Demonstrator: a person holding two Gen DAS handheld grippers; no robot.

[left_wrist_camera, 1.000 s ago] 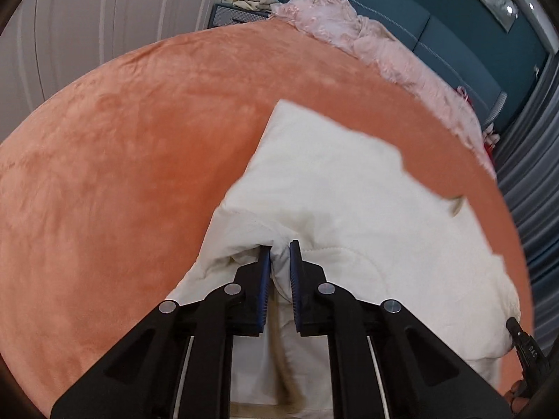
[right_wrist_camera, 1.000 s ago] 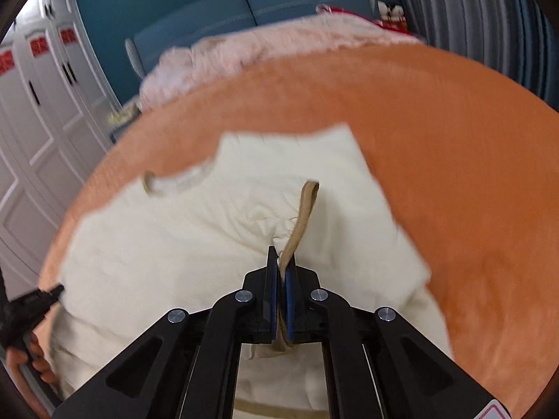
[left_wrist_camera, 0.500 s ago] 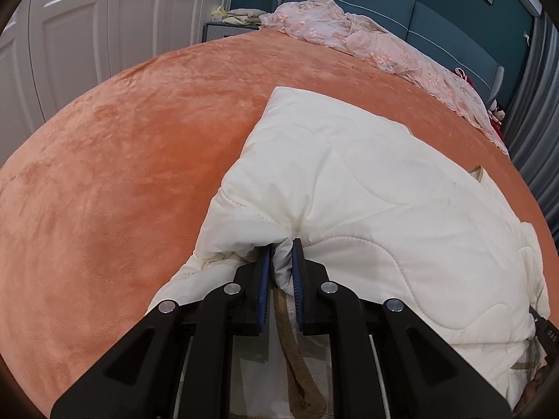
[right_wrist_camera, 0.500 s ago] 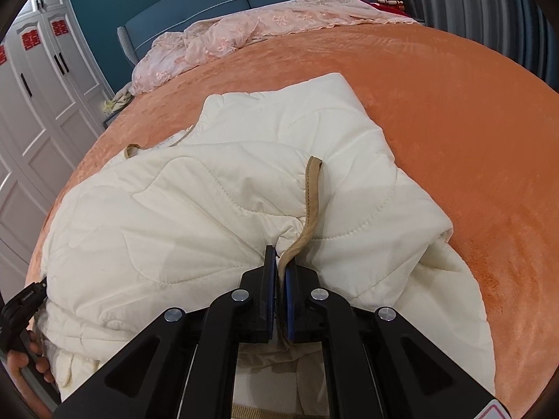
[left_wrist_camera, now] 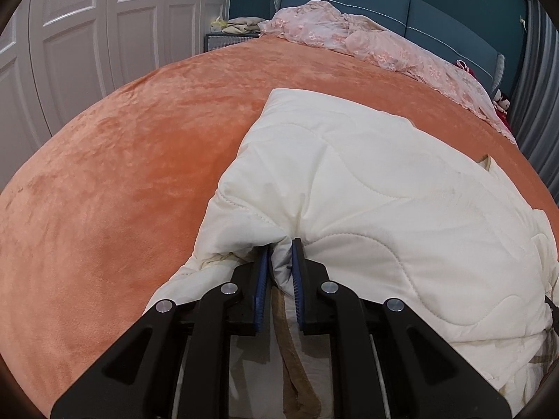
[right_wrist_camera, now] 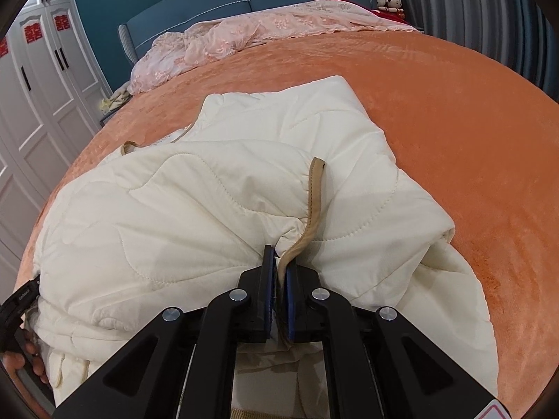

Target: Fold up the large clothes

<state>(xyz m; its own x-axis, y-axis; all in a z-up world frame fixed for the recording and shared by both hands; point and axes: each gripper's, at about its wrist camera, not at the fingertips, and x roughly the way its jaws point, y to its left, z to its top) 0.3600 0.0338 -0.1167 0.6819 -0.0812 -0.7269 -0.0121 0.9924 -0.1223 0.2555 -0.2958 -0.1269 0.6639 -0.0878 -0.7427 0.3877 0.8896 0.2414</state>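
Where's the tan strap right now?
In the right wrist view the tan strap lies centre frame on the cream jacket, running up from the right gripper, whose jaws pinch it with the fabric.

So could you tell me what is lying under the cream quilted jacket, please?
The cream quilted jacket lies on the orange blanket, which shows all around it. Whatever sits beneath the folded-over layer is covered.

One cream quilted jacket (left_wrist_camera: 384, 188), two grippers (left_wrist_camera: 280, 262) (right_wrist_camera: 279, 265), one orange bedspread (left_wrist_camera: 122, 174), one pink lace cover (right_wrist_camera: 244, 35)
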